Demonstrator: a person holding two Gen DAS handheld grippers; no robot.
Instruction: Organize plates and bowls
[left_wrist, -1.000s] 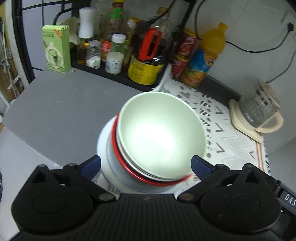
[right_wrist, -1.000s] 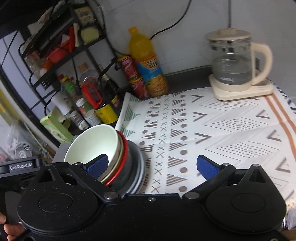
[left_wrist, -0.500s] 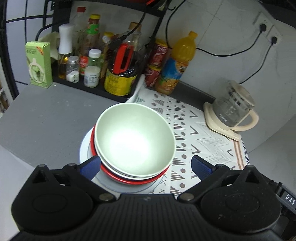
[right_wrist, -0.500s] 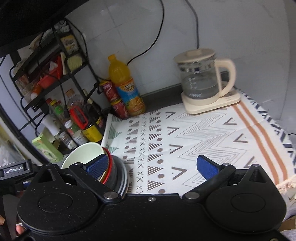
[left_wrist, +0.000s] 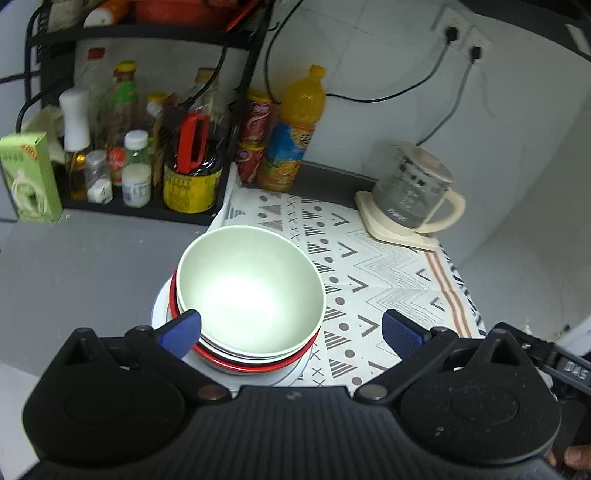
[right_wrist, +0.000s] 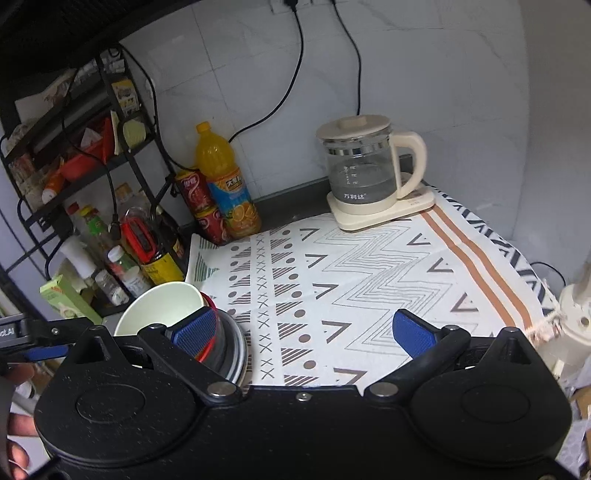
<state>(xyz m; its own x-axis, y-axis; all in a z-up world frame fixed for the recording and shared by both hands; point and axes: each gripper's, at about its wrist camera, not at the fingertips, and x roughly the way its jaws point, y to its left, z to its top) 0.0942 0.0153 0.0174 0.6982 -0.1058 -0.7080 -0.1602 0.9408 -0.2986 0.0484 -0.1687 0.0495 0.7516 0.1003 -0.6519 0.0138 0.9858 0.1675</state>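
A pale green bowl (left_wrist: 251, 291) sits on top of a stack: under it a white bowl, a red-rimmed bowl (left_wrist: 255, 363) and a white plate (left_wrist: 162, 306). The stack stands at the left edge of the patterned cloth (left_wrist: 373, 266). My left gripper (left_wrist: 291, 330) is open and empty, above and just in front of the stack. In the right wrist view the stack (right_wrist: 166, 310) is at lower left, partly hidden by a finger. My right gripper (right_wrist: 306, 330) is open and empty above the cloth (right_wrist: 369, 280).
A black rack (left_wrist: 140, 122) with bottles, jars and a yellow tin stands at the back left. Red cans (left_wrist: 255, 140) and an orange juice bottle (left_wrist: 295, 129) stand by the wall. A glass kettle (left_wrist: 410, 195) sits at back right. A green box (left_wrist: 29, 177) stands on the grey counter (left_wrist: 81, 266).
Both grippers have pulled back and up from the bowl stack, which now looks smaller and farther. The stack has not moved. Both stay open.
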